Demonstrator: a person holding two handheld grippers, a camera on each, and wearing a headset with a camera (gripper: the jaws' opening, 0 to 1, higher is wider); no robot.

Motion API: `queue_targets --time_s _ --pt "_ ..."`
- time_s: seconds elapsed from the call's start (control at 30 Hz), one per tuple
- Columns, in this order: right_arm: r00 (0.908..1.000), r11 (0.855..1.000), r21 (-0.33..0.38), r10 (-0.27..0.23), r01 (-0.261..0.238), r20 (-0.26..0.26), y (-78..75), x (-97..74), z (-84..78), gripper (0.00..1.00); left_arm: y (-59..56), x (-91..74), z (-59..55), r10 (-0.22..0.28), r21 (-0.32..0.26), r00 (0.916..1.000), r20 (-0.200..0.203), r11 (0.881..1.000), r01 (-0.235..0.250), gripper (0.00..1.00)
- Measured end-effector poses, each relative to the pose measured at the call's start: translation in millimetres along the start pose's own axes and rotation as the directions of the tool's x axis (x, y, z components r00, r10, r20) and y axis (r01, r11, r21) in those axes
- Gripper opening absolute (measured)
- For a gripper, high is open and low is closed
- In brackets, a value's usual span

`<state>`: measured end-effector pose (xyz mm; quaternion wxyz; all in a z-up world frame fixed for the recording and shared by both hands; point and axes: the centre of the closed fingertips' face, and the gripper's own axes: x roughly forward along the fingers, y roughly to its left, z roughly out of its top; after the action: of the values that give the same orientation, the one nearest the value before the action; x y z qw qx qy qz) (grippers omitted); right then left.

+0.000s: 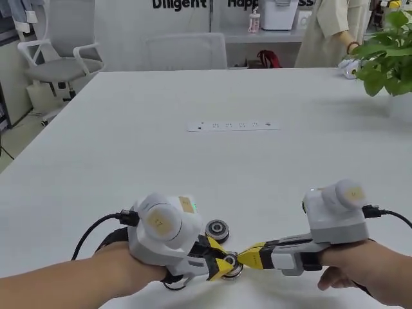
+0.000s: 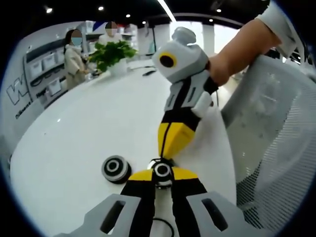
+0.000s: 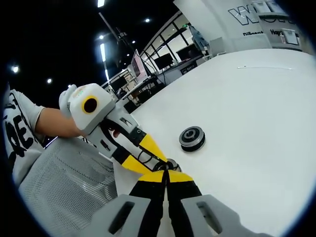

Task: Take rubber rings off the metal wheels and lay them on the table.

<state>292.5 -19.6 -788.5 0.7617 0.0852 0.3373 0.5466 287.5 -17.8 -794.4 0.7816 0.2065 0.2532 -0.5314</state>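
Left gripper (image 2: 162, 174) clamps wheel (image 2: 162, 170). Right gripper (image 3: 167, 176) jaws pressed together at rim. Ring (image 2: 153, 165) probably soft, stretchy; pinch outer edge.

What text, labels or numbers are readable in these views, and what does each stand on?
"Diligent": white back wall, head view, top edge cropped.
"Happ": same wall, rest hidden.
"W": large wall logo, left gripper view; small line beneath too blurred.
"RE": person's white shirt, partial.
White power strip: markings too small to read.
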Motion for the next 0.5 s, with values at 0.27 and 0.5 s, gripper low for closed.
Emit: queue_targets --time_s 0.27,0.5 --pt "0.9976 0.997 -0.041 0.067 -0.066 0.016 22.0 7.4 7.0 0.00 -0.7 -0.2 0.2 0.001 -0.003 1.0000 0.002 1.000 -0.001 0.11" --pt "0.9995 0.997 -0.065 0.031 -0.030 0.007 12.0 3.9 4.0 0.00 -0.7 0.1 -0.2 0.002 0.006 1.0000 0.000 1.000 -0.002 0.12"
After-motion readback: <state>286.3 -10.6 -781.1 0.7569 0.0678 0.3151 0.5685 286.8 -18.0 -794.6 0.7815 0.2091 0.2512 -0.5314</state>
